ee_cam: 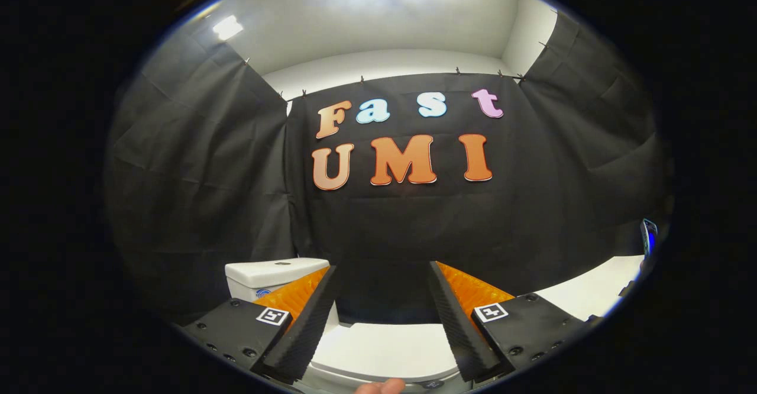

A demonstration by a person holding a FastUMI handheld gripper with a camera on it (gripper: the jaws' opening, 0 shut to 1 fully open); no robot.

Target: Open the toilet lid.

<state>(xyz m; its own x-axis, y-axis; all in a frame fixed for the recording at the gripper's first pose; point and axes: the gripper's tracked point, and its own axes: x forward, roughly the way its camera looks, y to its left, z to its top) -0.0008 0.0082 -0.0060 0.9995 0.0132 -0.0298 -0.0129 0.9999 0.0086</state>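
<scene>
My gripper point(384, 299) spread wide, holding nothing. Closed toilet lid point(384, 349) low centre, between and below my fingers. Tank point(266, 275) at lower left, against black cloth.

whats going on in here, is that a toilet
Yes. A person is holding a two-finger gripper above a white toilet in a black-draped booth. The fingers are spread open with nothing between them. The toilet lid is down, just below and ahead of them, and the tank stands beyond. The lid is not yet gripped.
</scene>
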